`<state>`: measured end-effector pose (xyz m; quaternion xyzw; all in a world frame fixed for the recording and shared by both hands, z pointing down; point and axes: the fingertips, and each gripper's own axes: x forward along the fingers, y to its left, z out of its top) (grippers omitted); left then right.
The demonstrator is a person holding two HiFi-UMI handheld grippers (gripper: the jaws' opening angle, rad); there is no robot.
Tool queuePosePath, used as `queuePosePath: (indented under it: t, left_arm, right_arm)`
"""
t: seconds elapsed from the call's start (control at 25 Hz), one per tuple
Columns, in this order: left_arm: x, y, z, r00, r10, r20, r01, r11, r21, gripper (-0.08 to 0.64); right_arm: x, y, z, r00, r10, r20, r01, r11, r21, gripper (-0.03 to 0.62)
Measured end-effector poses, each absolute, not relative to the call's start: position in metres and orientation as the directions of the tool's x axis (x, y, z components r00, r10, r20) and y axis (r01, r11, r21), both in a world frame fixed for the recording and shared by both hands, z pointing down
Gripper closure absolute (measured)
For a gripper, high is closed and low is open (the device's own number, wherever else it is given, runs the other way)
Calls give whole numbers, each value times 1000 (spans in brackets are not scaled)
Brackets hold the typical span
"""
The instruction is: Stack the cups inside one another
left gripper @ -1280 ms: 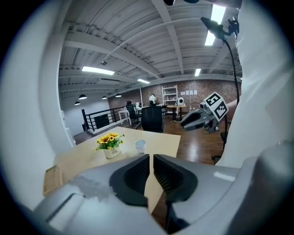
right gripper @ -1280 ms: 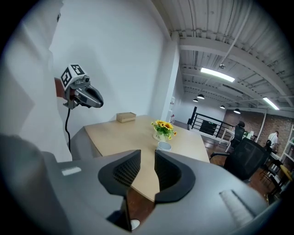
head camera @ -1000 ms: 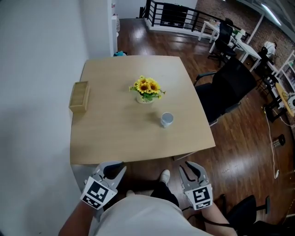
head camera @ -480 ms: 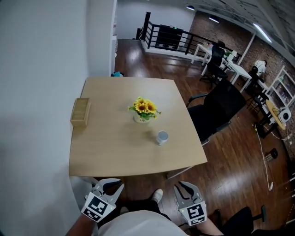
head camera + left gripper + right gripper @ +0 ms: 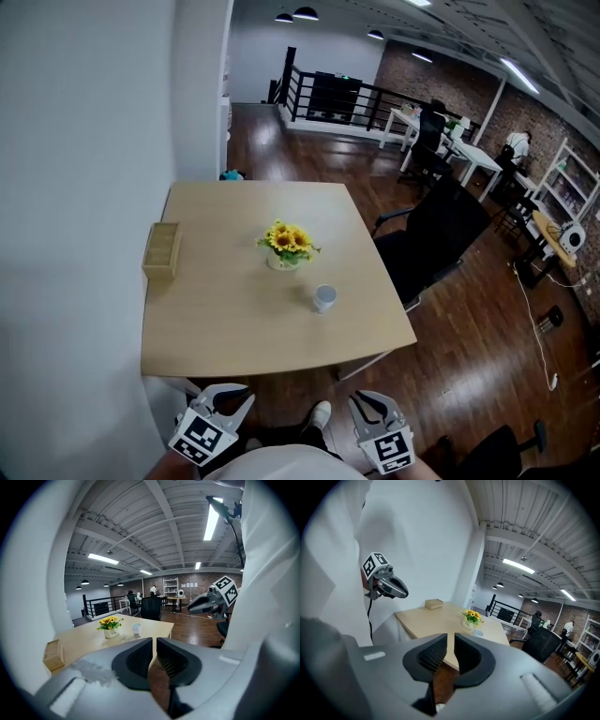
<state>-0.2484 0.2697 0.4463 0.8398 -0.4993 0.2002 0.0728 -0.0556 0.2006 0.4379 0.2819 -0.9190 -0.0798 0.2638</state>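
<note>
A single white cup [image 5: 323, 298] stands on the light wooden table [image 5: 216, 319], right of centre and just in front of a pot of yellow flowers [image 5: 284, 247]. The cup also shows small in the left gripper view [image 5: 136, 630] and the right gripper view [image 5: 477, 632]. Both grippers hang close to the person's body, short of the table's near edge and far from the cup. My left gripper [image 5: 230, 394] [image 5: 154, 641] is shut on nothing. My right gripper [image 5: 368, 403] [image 5: 450, 639] is likewise shut and empty.
A wooden box [image 5: 161, 250] lies at the table's left edge, against the white wall. A black office chair [image 5: 429, 239] stands off the table's right side on the dark wood floor. Desks and a black railing [image 5: 328, 94] are far behind.
The table and cup have slid further away and smaller in the head view, and more of the room shows. Both grippers sit lower in the frame, still shut.
</note>
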Motion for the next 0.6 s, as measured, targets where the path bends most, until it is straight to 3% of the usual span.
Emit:
queuePosePath:
  t: [0.6]
  left_arm:
    - [-251, 294, 451, 429, -793, 432, -861, -504, -72, 522]
  right_arm:
    - [-67, 216, 442, -709, -541, 452, -455, 841, 293, 546]
